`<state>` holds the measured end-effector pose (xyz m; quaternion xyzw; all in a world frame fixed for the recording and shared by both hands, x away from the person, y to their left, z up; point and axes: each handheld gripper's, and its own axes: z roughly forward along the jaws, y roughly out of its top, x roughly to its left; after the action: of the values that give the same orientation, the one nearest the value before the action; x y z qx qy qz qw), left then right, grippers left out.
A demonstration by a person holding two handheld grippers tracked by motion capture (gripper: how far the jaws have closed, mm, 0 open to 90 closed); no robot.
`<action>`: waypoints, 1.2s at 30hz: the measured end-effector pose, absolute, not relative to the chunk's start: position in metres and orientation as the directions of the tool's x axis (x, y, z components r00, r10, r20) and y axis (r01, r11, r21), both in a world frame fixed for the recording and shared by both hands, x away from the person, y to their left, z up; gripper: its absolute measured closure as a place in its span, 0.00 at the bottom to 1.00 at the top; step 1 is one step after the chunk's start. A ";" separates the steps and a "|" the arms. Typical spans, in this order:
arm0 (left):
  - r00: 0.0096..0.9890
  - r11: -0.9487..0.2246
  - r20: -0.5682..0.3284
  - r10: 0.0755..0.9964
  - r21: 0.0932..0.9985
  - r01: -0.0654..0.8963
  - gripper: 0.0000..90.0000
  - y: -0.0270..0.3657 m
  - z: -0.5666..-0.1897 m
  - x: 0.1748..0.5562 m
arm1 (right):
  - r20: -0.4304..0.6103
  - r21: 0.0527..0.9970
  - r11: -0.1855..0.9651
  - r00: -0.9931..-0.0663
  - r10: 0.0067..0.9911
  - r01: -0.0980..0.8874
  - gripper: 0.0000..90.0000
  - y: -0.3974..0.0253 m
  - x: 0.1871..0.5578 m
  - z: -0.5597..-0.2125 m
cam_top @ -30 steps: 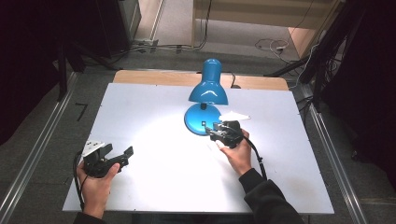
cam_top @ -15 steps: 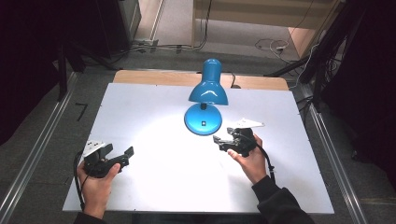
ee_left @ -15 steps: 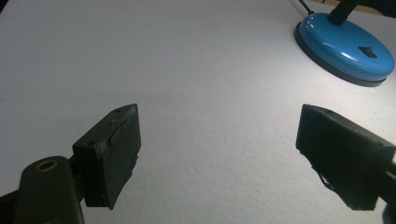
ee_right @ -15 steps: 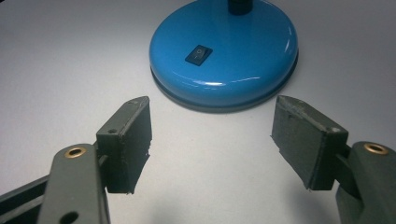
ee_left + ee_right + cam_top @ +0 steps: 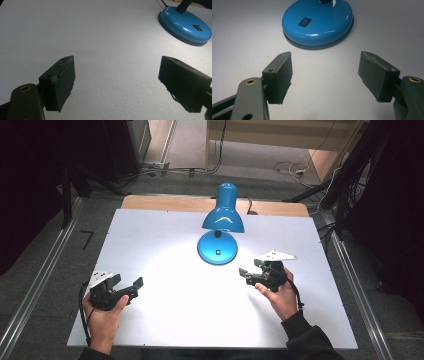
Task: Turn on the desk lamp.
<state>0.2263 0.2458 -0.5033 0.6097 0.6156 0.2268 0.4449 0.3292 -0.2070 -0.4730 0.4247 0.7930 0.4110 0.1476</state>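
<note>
A blue desk lamp stands lit at the middle back of the white table, its shade over a round blue base with a black rocker switch. My right gripper is open, a short way right of the base and pointing at it; the base lies just beyond its jaws with nothing between them. My left gripper is open at the front left, resting low over bare table, with the base far off at the upper right of its view.
The white tabletop has a wooden strip along its back edge. Metal rails run along both sides. Cables lie on the floor behind the table.
My right gripper has drawn back from the lamp base toward the right and front. The left gripper has stayed where it was.
</note>
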 end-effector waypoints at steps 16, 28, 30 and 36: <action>0.136 0.158 -0.274 0.952 0.821 0.549 0.16 0.246 -0.503 0.226 | 0.099 0.791 0.272 -0.553 0.827 0.548 0.25 -0.255 0.310 -0.471; 0.130 0.153 -0.266 0.955 0.821 0.550 0.16 0.249 -0.503 0.226 | 0.057 0.785 0.224 -0.427 0.902 0.578 0.25 -0.322 0.289 -0.478; 0.125 0.158 -0.266 0.956 0.822 0.548 0.16 0.250 -0.503 0.226 | 0.056 0.781 0.213 -0.405 0.913 0.587 0.25 -0.333 0.285 -0.479; 0.112 0.161 -0.264 0.958 0.818 0.552 0.16 0.252 -0.503 0.226 | 0.037 0.769 0.172 -0.312 0.949 0.615 0.25 -0.365 0.273 -0.486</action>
<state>0.2256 0.2521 -0.5032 0.6047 0.6243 0.2324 0.4366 0.2734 -0.3651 -0.4858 0.5369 0.7284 0.3545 0.2357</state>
